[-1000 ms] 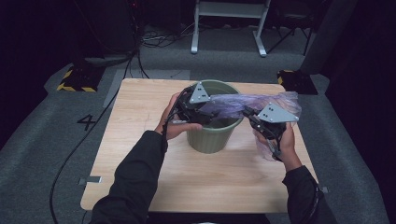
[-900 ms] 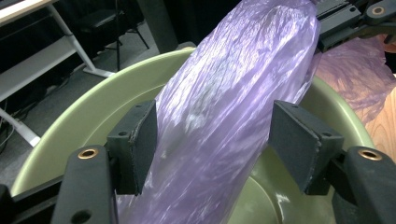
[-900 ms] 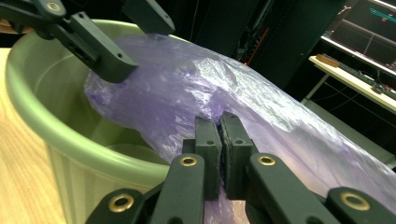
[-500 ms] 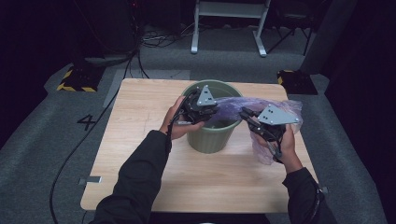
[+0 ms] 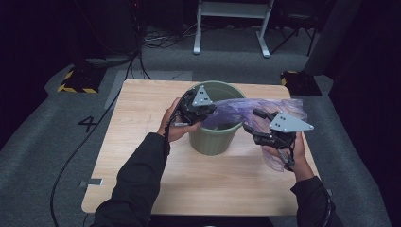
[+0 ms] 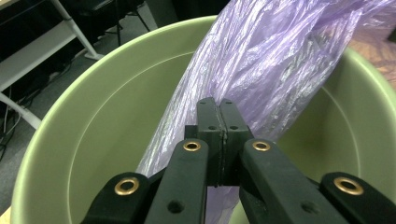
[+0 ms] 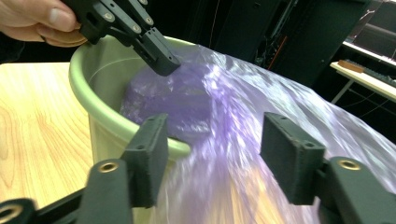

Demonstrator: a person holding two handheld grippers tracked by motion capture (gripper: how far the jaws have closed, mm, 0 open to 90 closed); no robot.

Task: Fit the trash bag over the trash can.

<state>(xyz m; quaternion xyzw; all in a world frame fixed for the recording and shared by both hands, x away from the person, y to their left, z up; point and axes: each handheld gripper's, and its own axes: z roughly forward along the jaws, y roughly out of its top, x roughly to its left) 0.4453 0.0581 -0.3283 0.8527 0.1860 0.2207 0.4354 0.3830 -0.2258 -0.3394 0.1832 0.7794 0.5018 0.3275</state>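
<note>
A green bin (image 5: 213, 139) stands mid-table. A thin purple plastic bag (image 5: 257, 108) runs from inside it over the right rim and onto the table. My left gripper (image 5: 211, 109) is over the bin's mouth. Its jaws have just been closing and, in the left gripper view, meet on a fold of the bag (image 6: 280, 56) above the bin's inner wall (image 6: 93, 116). My right gripper (image 5: 252, 121) is just right of the bin. Its jaws have just been opening and now stand apart (image 7: 215, 149), with the bag (image 7: 243, 107) behind them untouched. The left gripper (image 7: 161, 60) shows above the rim (image 7: 98, 74).
The wooden table (image 5: 142, 142) has bare room left of the bin and in front of it. Beyond the far edge stand a white metal frame (image 5: 231, 28), black-and-yellow blocks (image 5: 78, 80) and cables on the grey floor.
The right gripper's jaws have spread and let go of the bag. The left gripper's jaws have come together on the bag over the bin. Both hands have stayed about where they were.
</note>
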